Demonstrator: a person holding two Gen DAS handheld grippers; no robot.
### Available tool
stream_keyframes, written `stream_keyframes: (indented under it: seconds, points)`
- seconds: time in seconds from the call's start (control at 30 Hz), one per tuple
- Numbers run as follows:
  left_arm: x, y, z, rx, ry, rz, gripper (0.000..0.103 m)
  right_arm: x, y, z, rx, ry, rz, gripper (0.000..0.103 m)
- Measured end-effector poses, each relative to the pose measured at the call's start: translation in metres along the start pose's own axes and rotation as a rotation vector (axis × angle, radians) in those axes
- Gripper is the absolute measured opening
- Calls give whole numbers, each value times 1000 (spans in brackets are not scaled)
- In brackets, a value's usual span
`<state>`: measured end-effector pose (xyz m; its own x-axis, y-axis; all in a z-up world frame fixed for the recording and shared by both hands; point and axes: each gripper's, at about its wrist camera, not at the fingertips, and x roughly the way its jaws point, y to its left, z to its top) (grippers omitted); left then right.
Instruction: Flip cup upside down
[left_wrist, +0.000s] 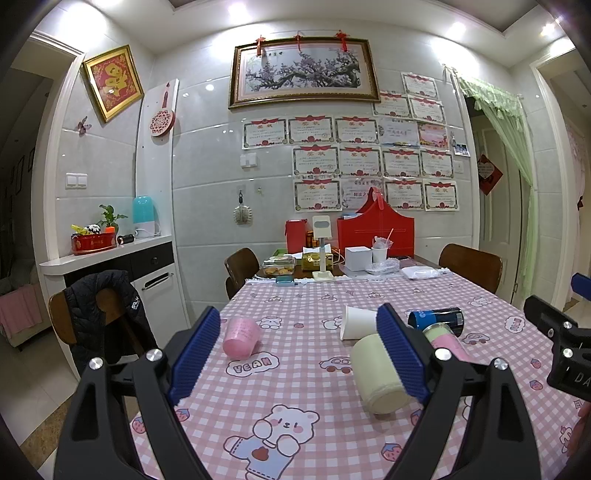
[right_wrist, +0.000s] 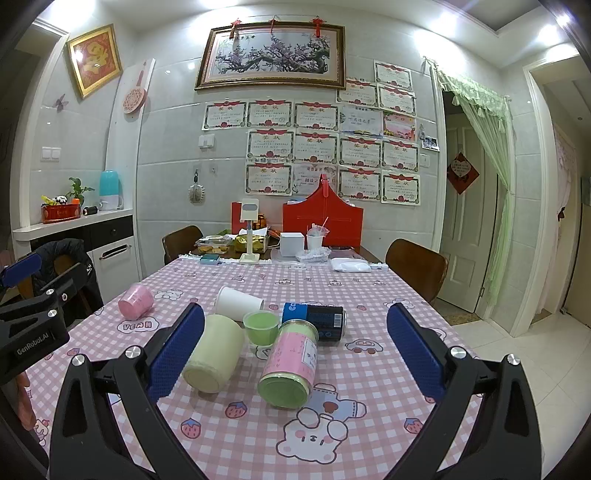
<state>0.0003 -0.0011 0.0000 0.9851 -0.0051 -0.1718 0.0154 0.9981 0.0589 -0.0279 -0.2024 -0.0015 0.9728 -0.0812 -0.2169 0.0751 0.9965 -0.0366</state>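
Several cups lie on their sides on the pink checked tablecloth (right_wrist: 332, 435): a pink cup (left_wrist: 241, 338) (right_wrist: 135, 301), a white paper cup (left_wrist: 356, 322) (right_wrist: 238, 302), a cream cup (left_wrist: 376, 373) (right_wrist: 214, 354), and a pink-and-green jar (right_wrist: 291, 363). A small green cup (right_wrist: 260, 326) stands upright. A dark blue can (left_wrist: 437, 319) (right_wrist: 314, 319) lies behind. My left gripper (left_wrist: 295, 350) is open above the table, between the pink and cream cups. My right gripper (right_wrist: 295, 350) is open and empty, around the jar and cream cup, above them.
Boxes, a red bag (right_wrist: 323, 221), a phone stand (right_wrist: 250, 236) and food containers crowd the table's far end. Wooden chairs (right_wrist: 417, 266) stand at both sides; one on the left carries a dark jacket (left_wrist: 107, 306). A counter (left_wrist: 103, 254) is at left.
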Motion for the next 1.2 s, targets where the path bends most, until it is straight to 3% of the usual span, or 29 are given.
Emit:
stream_keyframes:
  seconds: [1.2]
  points:
    - [-3,-12,7,2,0,-1,85,-5,1,5,6,-6,0,95]
